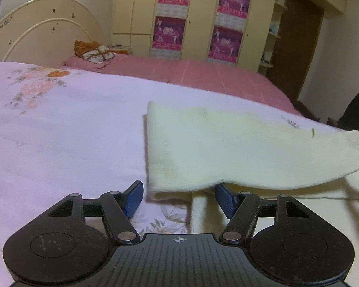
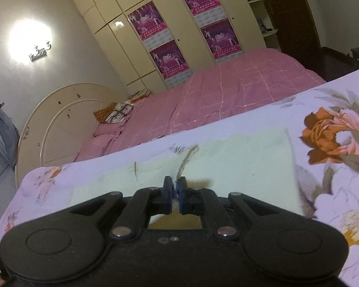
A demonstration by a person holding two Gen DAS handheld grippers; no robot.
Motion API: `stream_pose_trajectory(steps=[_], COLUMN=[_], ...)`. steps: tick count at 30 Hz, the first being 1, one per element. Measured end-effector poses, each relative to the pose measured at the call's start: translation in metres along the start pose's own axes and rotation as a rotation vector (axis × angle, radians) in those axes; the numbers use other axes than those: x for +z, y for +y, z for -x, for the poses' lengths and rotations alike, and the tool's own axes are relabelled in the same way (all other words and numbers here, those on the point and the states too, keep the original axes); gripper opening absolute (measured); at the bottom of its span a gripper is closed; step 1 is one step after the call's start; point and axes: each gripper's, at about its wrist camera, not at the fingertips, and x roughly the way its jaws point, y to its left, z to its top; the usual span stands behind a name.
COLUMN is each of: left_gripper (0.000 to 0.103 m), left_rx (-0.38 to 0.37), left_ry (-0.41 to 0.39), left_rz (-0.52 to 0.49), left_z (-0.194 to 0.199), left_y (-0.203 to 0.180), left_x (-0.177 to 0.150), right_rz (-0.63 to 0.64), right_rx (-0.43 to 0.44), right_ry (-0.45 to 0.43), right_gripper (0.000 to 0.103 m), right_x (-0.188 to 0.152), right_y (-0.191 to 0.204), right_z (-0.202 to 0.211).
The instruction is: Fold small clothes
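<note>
Cloth: a small cream cloth [image 1: 227,148] lies on the floral sheet [image 1: 59,124] of the bed, partly lifted. It seems to be doubled over, with a lower layer showing beneath the raised flap in the left wrist view.

Right claw: the right gripper [image 2: 176,191] is closed on the cloth's edge, a sliver of cream fabric pinched between its blue pads. In the left wrist view its dark tip shows at the cloth's far right corner, holding that end up off the sheet.

Why held so: pinching one end probably lets the top layer be carried over the rest in a single sweep, so the fold line forms at the end that rests on the sheet.

Left claw: the left gripper [image 1: 178,198] is spread wide and grips nothing. Its fingers straddle the near edge of the cloth, one over bare sheet, the other under or beside the raised flap; I cannot tell whether it touches.

Why placed so: low and open at the edge, it looks ready either to pin the lower layer or to take a corner.

Stage: the fold looks mid-way, with the flap in the air and not yet laid flat.

Risk: thin fabric in a narrow pinch may slip.

Background: the pink bed [image 2: 227,91] beyond plays no part.
</note>
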Motion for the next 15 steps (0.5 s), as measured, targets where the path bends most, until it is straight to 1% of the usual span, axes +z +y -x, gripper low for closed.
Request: stream_pose_trajectory(steps=[2, 3, 4, 5, 7, 9, 11, 15], left_gripper=[0.066, 0.066, 0.066, 0.066, 0.066, 0.066, 0.066, 0.066], left_rx=[-0.017, 0.002, 0.022, 0.035, 0.039, 0.04, 0.045, 0.036], left_ry=[-0.027, -0.034, -0.03, -0.019, 0.013, 0.031, 0.029, 0.028], left_rz=[-0.003, -0.025, -0.035, -0.023, -0.009, -0.031, -0.059, -0.043], left_z=[0.005, 0.005, 0.003, 0.001, -0.005, -0.008, -0.006, -0.005], left_y=[-0.004, -0.007, -0.008, -0.007, -0.002, -0.001, -0.003, -0.001], left_x=[0.001, 0.002, 0.002, 0.002, 0.0, -0.004, -0.007, -0.007], right_rz=[-0.005, -0.009, -0.009, -0.011, -0.019, -0.012, -0.007, -0.02], right_rx=[-0.012, -0.017, -0.023, -0.029, -0.043, -0.056, -0.07, -0.111], right_ry=[-0.001, 0.0, -0.001, 0.0, 0.006, 0.009, 0.01, -0.009], right_gripper=[0.006, 0.006, 0.006, 0.006, 0.006, 0.006, 0.006, 0.006], right_x=[0.001, 0.0, 0.0, -0.001, -0.003, -0.006, -0.006, -0.004], right_y=[-0.003, -0.005, -0.008, -0.01, -0.013, -0.015, -0.018, -0.03], right_z=[0.0, 0.0, 0.002, 0.001, 0.0, 0.0, 0.003, 0.01])
